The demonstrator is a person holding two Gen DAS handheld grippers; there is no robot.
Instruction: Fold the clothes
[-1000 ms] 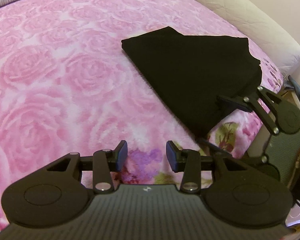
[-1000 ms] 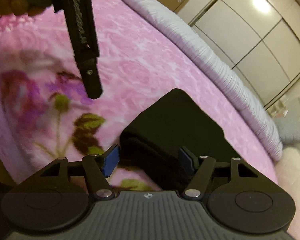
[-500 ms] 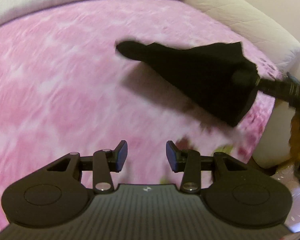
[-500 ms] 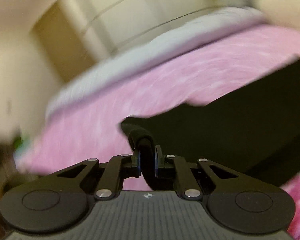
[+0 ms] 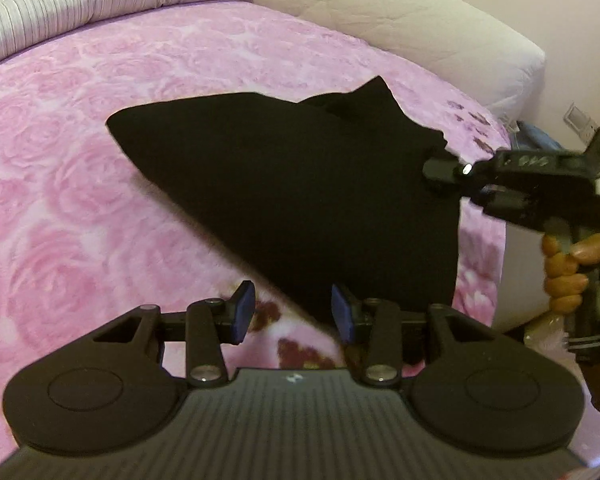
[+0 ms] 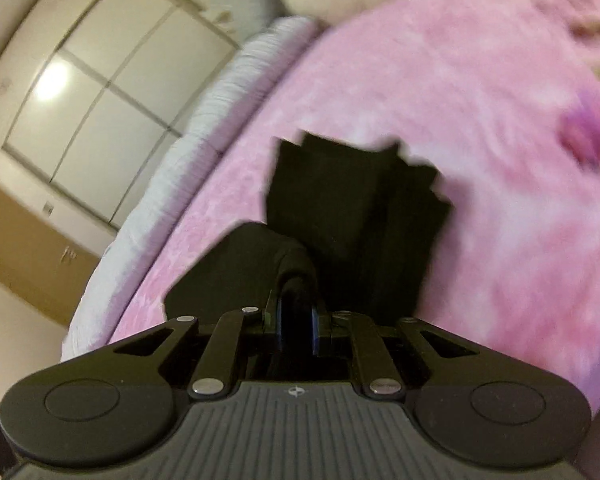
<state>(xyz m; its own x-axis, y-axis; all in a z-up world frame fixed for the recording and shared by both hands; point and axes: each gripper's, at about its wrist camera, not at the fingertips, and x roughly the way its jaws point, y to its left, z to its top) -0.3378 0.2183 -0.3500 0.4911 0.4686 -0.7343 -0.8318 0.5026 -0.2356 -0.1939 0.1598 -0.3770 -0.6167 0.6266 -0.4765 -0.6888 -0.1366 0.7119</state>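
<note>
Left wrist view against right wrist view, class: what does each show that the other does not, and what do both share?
Only the left wrist view shows the open left tool, empty, and a hand gripping the right tool's handle. Only the right wrist view shows the pale panelled wardrobe doors and the right tool shut on a fold of fabric. Both show the black folded garment on the pink rose-patterned blanket.

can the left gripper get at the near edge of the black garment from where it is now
Probably yes. The left gripper is open with nothing between its fingers, and the black garment's near edge hangs just ahead of them. Nothing blocks the way. The right gripper pinches the garment at its far right corner, well clear.
</note>
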